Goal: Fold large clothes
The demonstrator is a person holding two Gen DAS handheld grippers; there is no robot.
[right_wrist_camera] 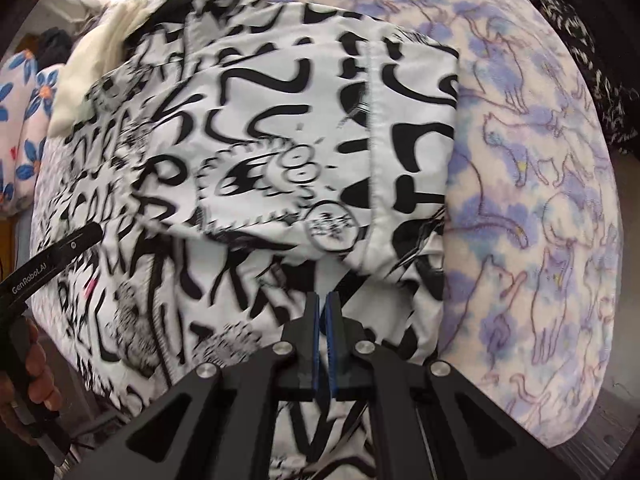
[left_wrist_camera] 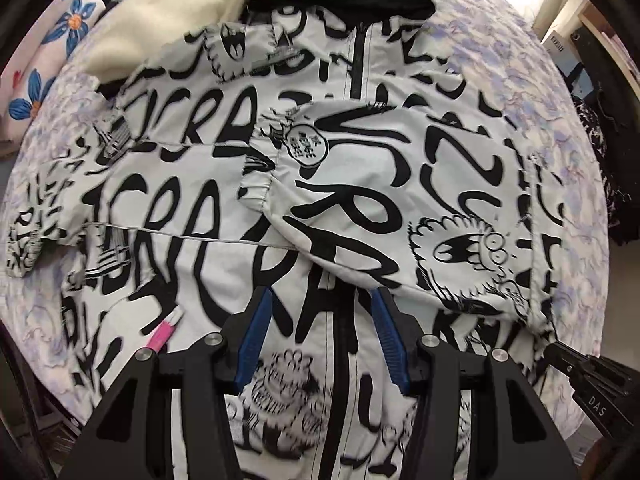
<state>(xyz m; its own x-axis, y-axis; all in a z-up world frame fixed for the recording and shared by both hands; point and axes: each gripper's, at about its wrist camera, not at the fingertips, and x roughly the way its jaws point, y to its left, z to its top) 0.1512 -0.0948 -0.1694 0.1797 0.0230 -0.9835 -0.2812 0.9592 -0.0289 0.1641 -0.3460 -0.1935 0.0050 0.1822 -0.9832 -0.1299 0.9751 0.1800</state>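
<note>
Cream fleece (left_wrist_camera: 168, 20) overlapping jacket (left_wrist_camera: 360, 208) collar.

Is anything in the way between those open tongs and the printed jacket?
Nothing visible. The left tongs hover open right above the jacket, which lies on the blanket. The cream fleece lies at the far end.

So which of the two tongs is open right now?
The left tongs, blue pads spread above the black-and-white graffiti-print jacket; the right tongs are shut.
</note>
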